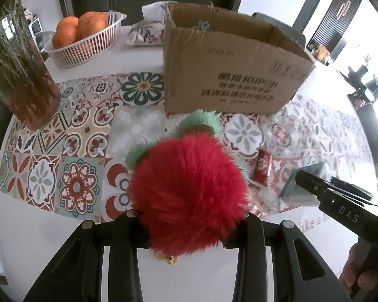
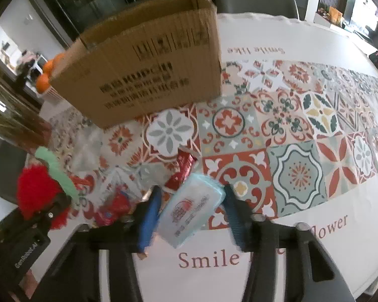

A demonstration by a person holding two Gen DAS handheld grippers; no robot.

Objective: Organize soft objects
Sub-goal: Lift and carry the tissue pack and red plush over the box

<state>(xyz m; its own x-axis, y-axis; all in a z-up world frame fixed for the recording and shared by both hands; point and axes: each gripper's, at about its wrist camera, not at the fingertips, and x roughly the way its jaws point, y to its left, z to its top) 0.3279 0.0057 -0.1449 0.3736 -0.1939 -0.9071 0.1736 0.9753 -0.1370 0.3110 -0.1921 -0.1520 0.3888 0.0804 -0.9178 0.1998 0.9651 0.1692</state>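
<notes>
My left gripper point(image 1: 189, 216) is shut on a fluffy red and green plush toy point(image 1: 189, 188) and holds it above the table in front of an open cardboard box point(image 1: 229, 75). The toy hides the fingertips. The toy also shows in the right wrist view point(image 2: 37, 196) at the left. My right gripper point(image 2: 191, 206) has blue pads point(image 2: 148, 216) set on both sides of a light blue tissue pack point(image 2: 191, 214); the jaws look closed against it. The box point(image 2: 148, 70) stands ahead and left of it.
A red snack packet point(image 2: 184, 171) and clear plastic bags point(image 2: 118, 188) lie by the tissue pack. A white basket point(image 1: 88, 42) of oranges, a floral pouch point(image 1: 146, 34) and a vase of dried grass point(image 1: 20, 75) stand at the back left. The round table has a patterned mat point(image 2: 289, 136).
</notes>
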